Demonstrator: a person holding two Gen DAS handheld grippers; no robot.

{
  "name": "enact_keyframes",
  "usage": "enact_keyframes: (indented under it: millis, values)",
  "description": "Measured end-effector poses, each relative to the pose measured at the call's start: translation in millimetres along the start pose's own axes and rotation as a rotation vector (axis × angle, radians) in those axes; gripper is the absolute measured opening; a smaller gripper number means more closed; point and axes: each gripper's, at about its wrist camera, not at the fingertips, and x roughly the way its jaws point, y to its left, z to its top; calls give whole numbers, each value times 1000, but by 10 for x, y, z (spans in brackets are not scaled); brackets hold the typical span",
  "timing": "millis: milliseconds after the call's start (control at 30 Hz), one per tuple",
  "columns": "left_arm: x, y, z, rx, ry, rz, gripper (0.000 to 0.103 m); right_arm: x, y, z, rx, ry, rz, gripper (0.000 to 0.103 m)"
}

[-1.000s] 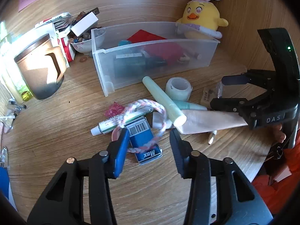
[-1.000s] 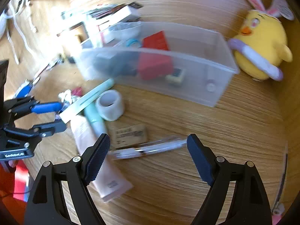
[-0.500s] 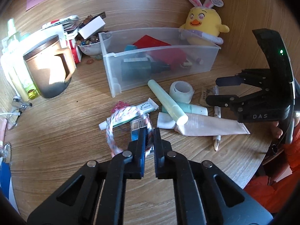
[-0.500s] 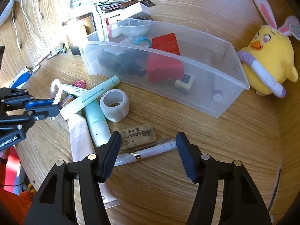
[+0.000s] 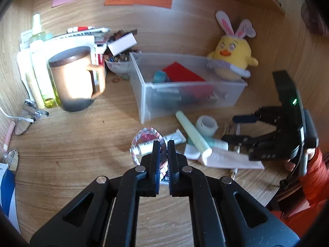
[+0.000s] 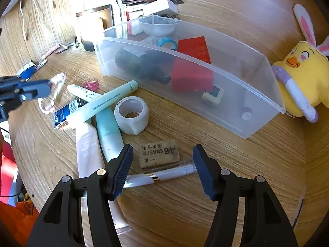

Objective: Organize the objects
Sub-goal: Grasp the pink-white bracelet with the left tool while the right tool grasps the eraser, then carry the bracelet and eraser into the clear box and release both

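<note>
Left wrist view: our own fingers are hiding the near part of the braided loop [image 5: 144,135], and motion is blurring the tubes beyond. Our left gripper [image 5: 163,144] is pinching that loop, jaws pressed almost together, and the loop is hanging clear of the desk [image 5: 72,144]. Our right gripper [image 6: 162,164] is standing half spread; its jaws have just been closing around the white pen [image 6: 164,176] lying between them, though we cannot tell whether the pads are touching it. At twelve o'clock the eraser [image 6: 158,153] is sitting just beyond, then the tape roll [image 6: 131,114] at eleven, and the clear bin [image 6: 257,111] farther off.
</note>
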Motion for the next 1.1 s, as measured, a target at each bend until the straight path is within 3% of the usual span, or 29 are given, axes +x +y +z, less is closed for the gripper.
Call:
enact_keyframes:
  millis: [67, 100, 333, 600, 1100]
  values:
    - [-54, 25, 65, -15, -26, -4, 5, 29, -2, 19, -5, 13, -15, 46]
    - [-73, 33, 87, -19, -35, -6, 5, 37, -9, 25, -3, 15, -8, 37]
    - [-182, 51, 320, -41, -104, -31, 5, 9, -95, 24, 42, 4, 14, 37]
    - [-218, 2, 597, -39, -164, -55, 5, -251, -275, 93, 123, -83, 21, 37]
    - [68, -236, 1101, 15, -179, -39, 5, -742, -553, 500, 242, -273, 39, 37]
